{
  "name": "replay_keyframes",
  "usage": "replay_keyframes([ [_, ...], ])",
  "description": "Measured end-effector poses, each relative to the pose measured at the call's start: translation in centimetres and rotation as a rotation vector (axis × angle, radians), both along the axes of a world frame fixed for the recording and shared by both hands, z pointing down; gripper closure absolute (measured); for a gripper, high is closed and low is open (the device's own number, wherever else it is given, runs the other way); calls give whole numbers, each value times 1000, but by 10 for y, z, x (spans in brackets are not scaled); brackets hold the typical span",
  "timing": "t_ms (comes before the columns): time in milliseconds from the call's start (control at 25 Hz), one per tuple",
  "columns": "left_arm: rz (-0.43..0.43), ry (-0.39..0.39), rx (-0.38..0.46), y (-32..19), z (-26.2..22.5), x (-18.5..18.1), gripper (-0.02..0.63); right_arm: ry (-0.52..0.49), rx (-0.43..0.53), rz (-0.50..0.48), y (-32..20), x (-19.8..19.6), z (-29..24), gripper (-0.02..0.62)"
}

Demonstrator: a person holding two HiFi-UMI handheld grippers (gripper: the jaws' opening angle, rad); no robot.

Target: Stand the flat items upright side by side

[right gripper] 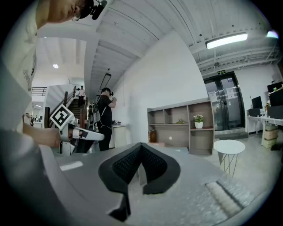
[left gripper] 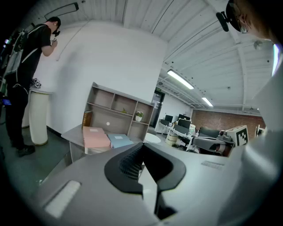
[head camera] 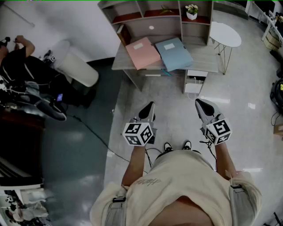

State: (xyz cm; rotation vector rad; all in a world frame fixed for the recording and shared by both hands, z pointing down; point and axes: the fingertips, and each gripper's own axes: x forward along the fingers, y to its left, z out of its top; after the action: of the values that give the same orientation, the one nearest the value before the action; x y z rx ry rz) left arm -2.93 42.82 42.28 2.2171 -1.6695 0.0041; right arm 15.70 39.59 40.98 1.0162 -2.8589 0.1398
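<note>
Overhead light fills the head view evenly, leaving white glare patches on the glossy floor (head camera: 250, 106) at the right, while the left third sinks into dimness and straight lines bow near the edges. Both gripper views are fisheye circles with black corners. A ceiling strip light (left gripper: 180, 79) and a ceiling tube (right gripper: 226, 40) glare, and the left hand-held gripper (left gripper: 142, 148) and right hand-held gripper (right gripper: 141, 148) look soft up close.

We see two folders flat on the tabletop (head camera: 207, 61), the left folder (head camera: 142, 53) side by side with the right folder (head camera: 175, 54). Behind them stands a shelf unit (head camera: 152, 20) with a potted plant (head camera: 192, 11) in a right-hand compartment. A side table (head camera: 224, 34) stands right of the tabletop. Our left claw (head camera: 151, 106) and right claw (head camera: 199, 103) hang well before it, above the floor (head camera: 247, 88).
</note>
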Motion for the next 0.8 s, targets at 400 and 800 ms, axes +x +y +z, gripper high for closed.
replay_keyframes([
  [400, 19, 28, 1, -10, 7, -17, 594, 18, 8, 24, -11, -18, 2, 594],
  [800, 77, -16, 51, -23, 12, -36, 593, -42, -60, 122, -22, -29, 7, 594],
])
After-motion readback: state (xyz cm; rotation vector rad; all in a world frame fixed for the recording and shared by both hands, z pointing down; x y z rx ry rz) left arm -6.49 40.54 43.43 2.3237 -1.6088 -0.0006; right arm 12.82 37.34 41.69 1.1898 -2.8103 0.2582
